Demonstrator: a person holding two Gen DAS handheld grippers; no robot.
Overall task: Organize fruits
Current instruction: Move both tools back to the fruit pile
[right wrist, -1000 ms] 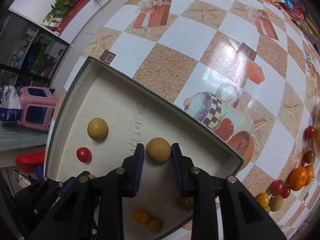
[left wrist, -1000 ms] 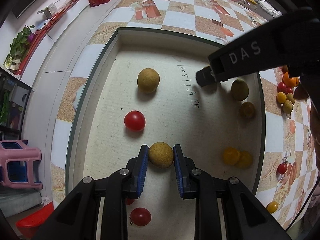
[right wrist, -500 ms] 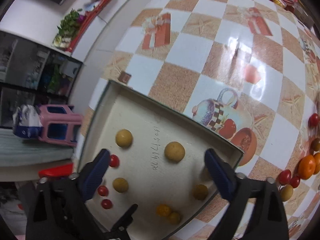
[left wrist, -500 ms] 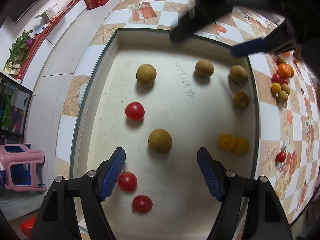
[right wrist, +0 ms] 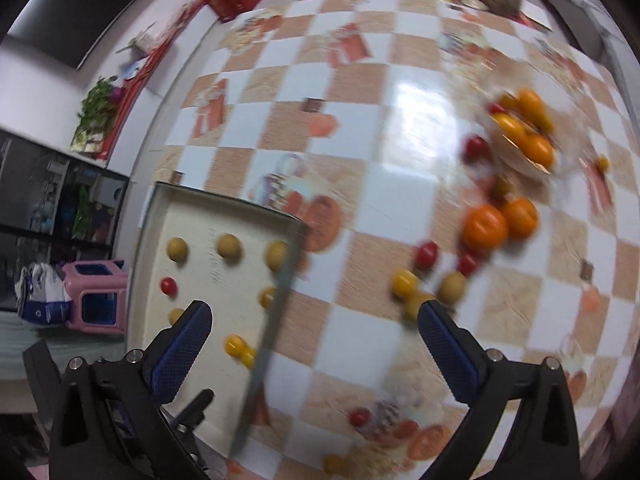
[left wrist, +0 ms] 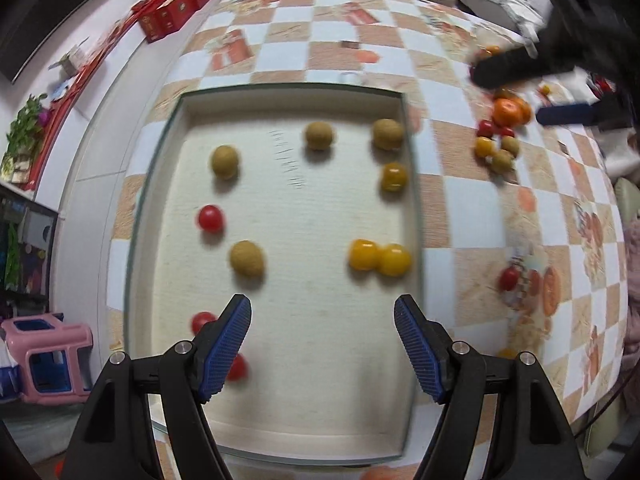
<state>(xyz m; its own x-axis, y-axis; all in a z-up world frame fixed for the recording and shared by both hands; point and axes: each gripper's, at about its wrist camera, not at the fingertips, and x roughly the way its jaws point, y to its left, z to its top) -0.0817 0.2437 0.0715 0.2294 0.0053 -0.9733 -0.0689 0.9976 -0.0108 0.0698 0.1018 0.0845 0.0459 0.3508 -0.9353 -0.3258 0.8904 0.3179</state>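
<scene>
At the left edge of the checkered table [left wrist: 472,216] lies a shallow cream-lined tray [left wrist: 320,432], and the fruit already sorted into it sits in loose groups. Along the tray's left side are red cherry tomatoes [left wrist: 210,218], two more partly hidden behind the near blue pad, and two tan longans [left wrist: 225,161]; two more longans [left wrist: 319,135] rest near the far edge, one in the far right corner. Just inside the right wall a pair of yellow cherry tomatoes [left wrist: 379,258] touch each other, with a darker yellowish fruit [left wrist: 394,176], too blurred to name, farther back. The left gripper [left wrist: 322,344] hangs over the tray's near half, fingers spread wide and empty. Right of the tray, on the bare cloth, the unsorted pile waits: two oranges [right wrist: 496,222] touching, red cherry tomatoes [right wrist: 426,254], a yellow one [right wrist: 404,283] and a longan-like fruit [right wrist: 452,286] at its near edge, with a shallow dish of more orange fruit [right wrist: 524,140] toward the far right. The right gripper [right wrist: 315,344] is likewise parted and carries nothing, aimed between the tray wall and that pile. Judging by this, the step in hand is fetching the next piece. It would go best to take an outlying small fruit first, straddle it squarely with both pads, close gently since tomatoes bruise and round fruit rolls, and lift clear of the tray's right wall before setting it beside its own kind.
</scene>
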